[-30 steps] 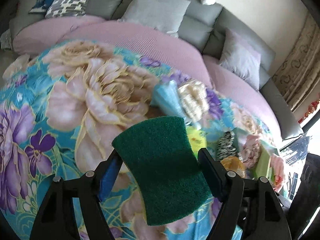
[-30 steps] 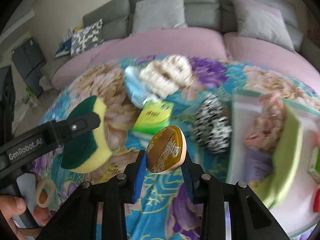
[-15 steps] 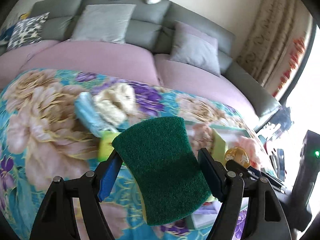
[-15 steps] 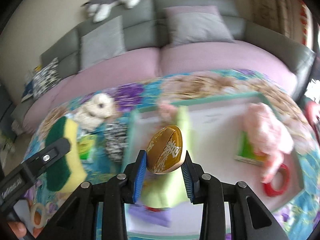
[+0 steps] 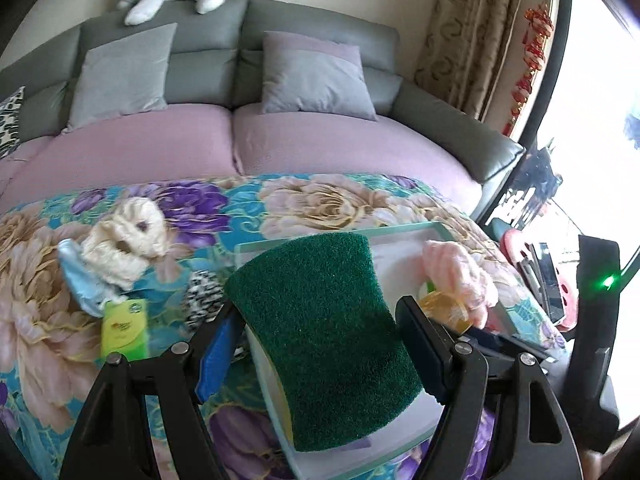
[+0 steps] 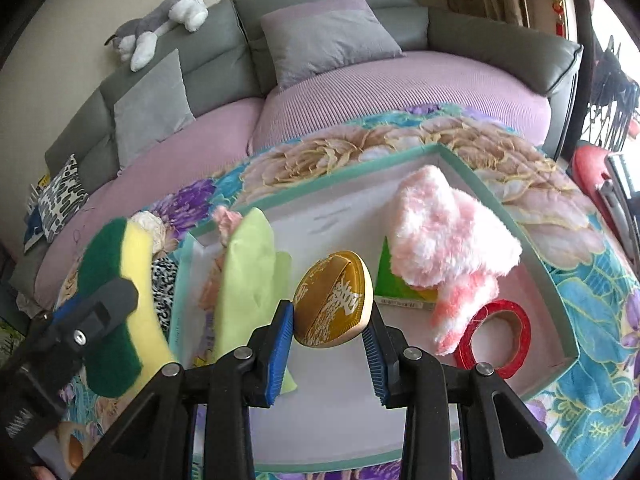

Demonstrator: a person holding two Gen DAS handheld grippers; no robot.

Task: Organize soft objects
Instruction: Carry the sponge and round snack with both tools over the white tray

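The left gripper [image 5: 320, 344] has its jaws clamped on a green-and-yellow sponge [image 5: 328, 332] above the tray's [image 6: 352, 168] left edge. The right gripper [image 6: 327, 346] pinches a gold pouch [image 6: 334, 306] over the tray, which holds a pink fluffy cloth [image 6: 444, 236], a red tape roll [image 6: 496, 334] and a light-green cloth [image 6: 250, 276].

The right gripper [image 6: 329, 330] clamps a gold disc [image 6: 333, 305] above the teal-rimmed tray [image 6: 532, 252], beside a fluffy pink cloth [image 6: 444, 236], red tape roll [image 6: 496, 332] and green cloth [image 6: 248, 272].
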